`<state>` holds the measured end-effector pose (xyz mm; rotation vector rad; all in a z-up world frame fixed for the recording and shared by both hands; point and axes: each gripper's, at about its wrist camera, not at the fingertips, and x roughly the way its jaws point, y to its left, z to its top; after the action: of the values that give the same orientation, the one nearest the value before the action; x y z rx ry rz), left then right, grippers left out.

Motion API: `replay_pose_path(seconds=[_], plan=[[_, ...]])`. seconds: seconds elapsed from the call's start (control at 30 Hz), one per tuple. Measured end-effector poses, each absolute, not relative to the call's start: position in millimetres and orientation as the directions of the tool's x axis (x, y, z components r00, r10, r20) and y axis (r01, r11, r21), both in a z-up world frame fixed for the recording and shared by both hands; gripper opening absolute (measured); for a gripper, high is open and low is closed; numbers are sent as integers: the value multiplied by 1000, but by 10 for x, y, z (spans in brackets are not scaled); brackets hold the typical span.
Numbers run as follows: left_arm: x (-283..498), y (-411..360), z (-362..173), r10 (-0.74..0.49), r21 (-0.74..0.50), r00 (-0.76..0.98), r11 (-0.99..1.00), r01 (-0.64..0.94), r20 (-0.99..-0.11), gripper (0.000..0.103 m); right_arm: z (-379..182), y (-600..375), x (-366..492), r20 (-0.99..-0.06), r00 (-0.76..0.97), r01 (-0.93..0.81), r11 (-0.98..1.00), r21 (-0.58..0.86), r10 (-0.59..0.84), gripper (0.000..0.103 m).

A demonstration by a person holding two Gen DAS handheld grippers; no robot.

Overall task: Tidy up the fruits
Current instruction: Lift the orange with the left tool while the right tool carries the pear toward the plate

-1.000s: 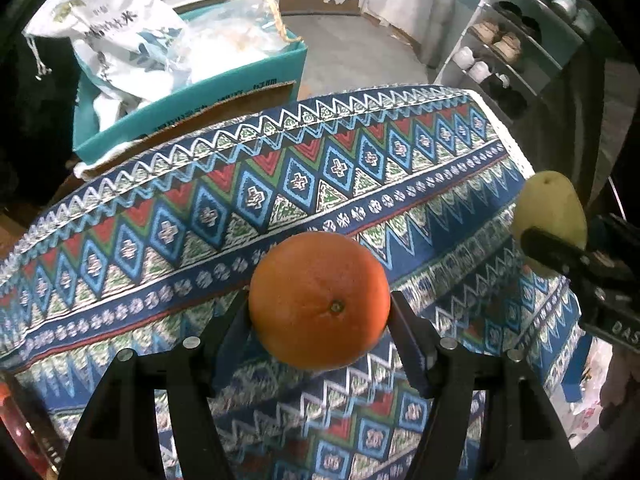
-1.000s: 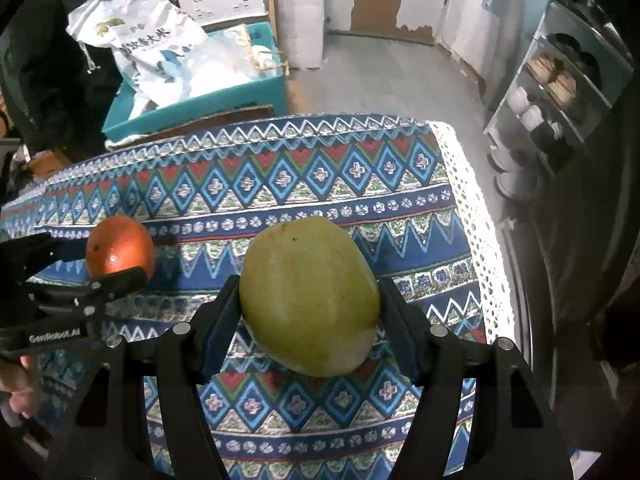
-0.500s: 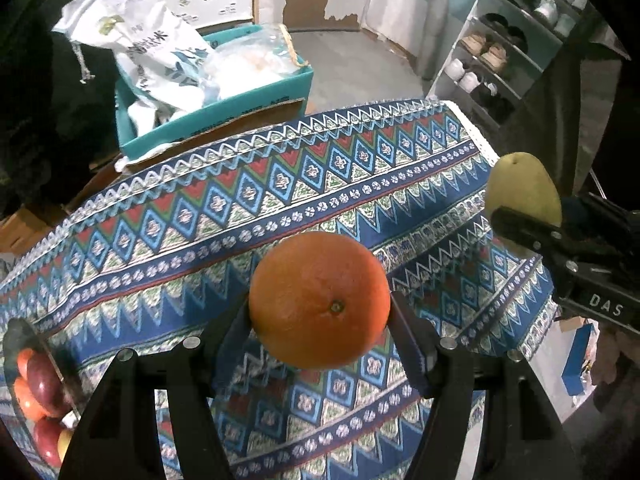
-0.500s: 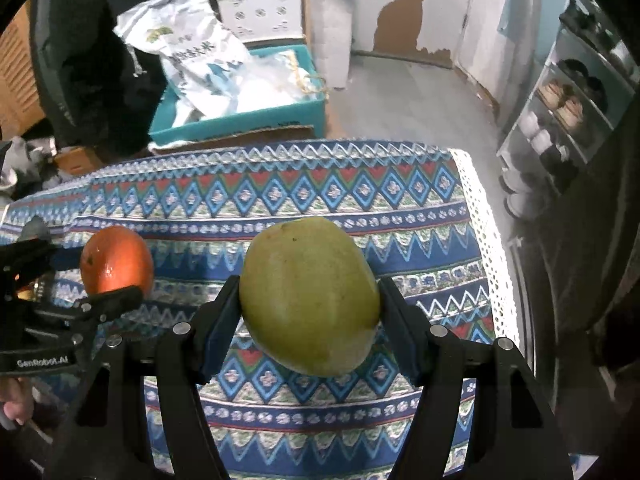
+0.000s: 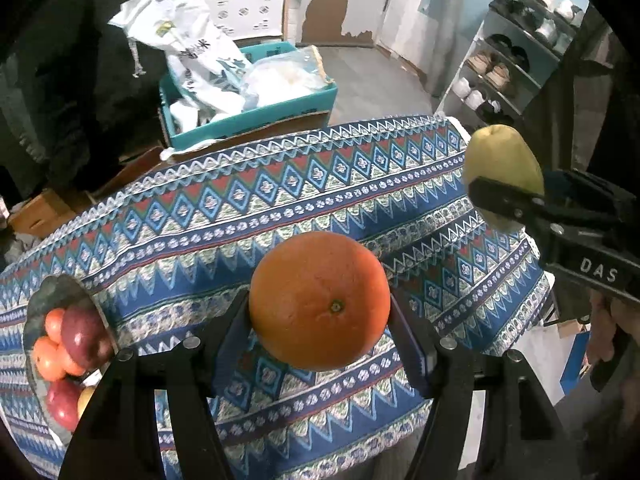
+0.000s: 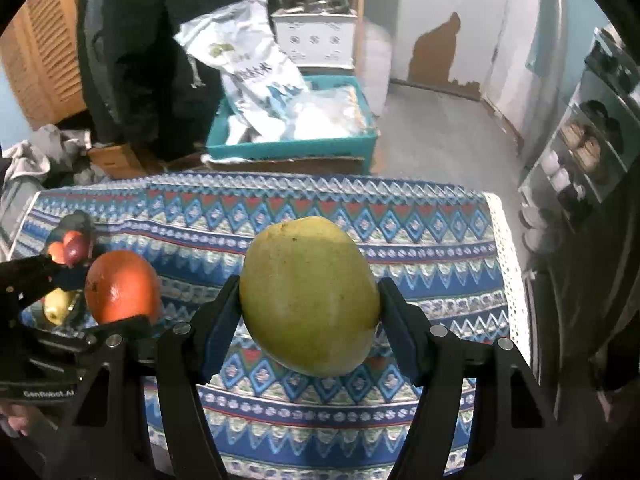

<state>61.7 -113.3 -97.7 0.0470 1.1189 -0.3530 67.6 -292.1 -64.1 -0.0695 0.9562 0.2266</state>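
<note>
My left gripper point(image 5: 319, 316) is shut on an orange point(image 5: 319, 300) and holds it above the patterned tablecloth point(image 5: 280, 200). My right gripper point(image 6: 310, 304) is shut on a green-yellow mango point(image 6: 310, 296), also held above the cloth. The mango shows at the right of the left wrist view point(image 5: 502, 164), and the orange at the left of the right wrist view point(image 6: 122, 286). A grey fruit bowl point(image 5: 48, 292) with red and orange fruit stands at the table's left; it also shows in the right wrist view point(image 6: 74, 220), partly hidden by the left gripper.
Beyond the table's far edge stands a teal box point(image 5: 256, 112) with white bags point(image 5: 188, 48). A shoe rack point(image 5: 516, 60) is at the right. The table's right edge has a white lace trim point(image 6: 508, 256), with floor beyond it.
Both grippers have pulled back and up with their fruits. More of the table shows, and the fruit bowl has come into view at the left.
</note>
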Motion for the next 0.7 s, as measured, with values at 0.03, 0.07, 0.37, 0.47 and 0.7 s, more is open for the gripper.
replay_pose_path(seconds=[0.03, 0.07, 0.37, 0.47, 0.7], plan=[[577, -1071, -937, -257, -142, 396, 944, 297, -882, 69, -625, -2897, 669, -815, 556, -227, 973, 43, 165, 68], [551, -1033, -909, -257, -141, 402, 945, 295, -879, 69, -600, -2859, 661, -812, 558, -234, 971, 44, 171, 68], [364, -677, -603, -275, -157, 460, 948, 279, -844, 69, -394, -2517, 565, -791, 575, -285, 958, 45, 208, 68], [306, -581, -528, -260, -139, 486, 953, 271, -834, 69, -345, -2389, 541, -786, 579, -307, 951, 39, 219, 68], [199, -336, -451, -232, -119, 521, 963, 240, -821, 69, -279, -2071, 488, -784, 573, -360, 933, 21, 239, 68]])
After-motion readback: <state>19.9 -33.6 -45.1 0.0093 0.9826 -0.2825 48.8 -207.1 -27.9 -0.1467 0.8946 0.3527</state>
